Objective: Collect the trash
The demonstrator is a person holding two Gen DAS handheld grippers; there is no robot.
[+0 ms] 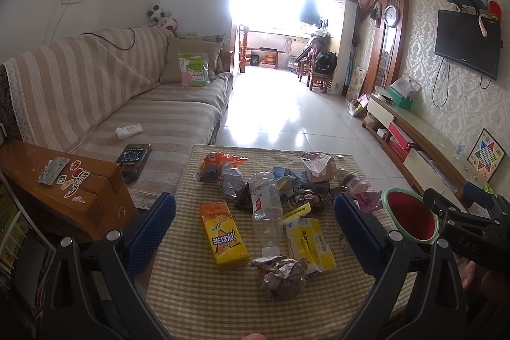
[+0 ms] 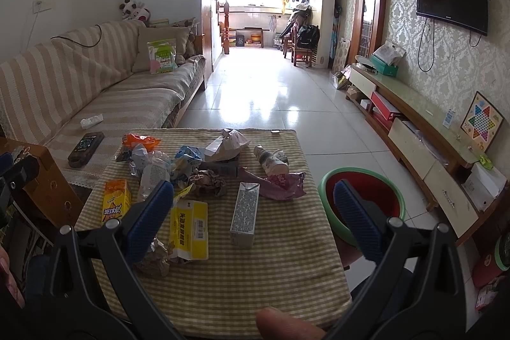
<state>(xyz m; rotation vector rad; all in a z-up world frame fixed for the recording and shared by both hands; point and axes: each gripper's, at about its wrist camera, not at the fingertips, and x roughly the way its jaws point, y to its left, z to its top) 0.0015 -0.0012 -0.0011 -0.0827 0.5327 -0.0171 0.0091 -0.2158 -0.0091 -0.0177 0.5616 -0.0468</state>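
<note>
Hovering both grippers, left [image 1: 255,231] and right [image 2: 253,212], jaws spread wide and empty, I'm looking over the trash [image 1: 280,196] littering the table [image 2: 255,270]; the basin [image 2: 328,180] is sitting partly hidden behind my right finger.

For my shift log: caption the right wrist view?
Open right gripper above trash-strewn checkered table, grey carton between fingers, red basin beside.
</note>
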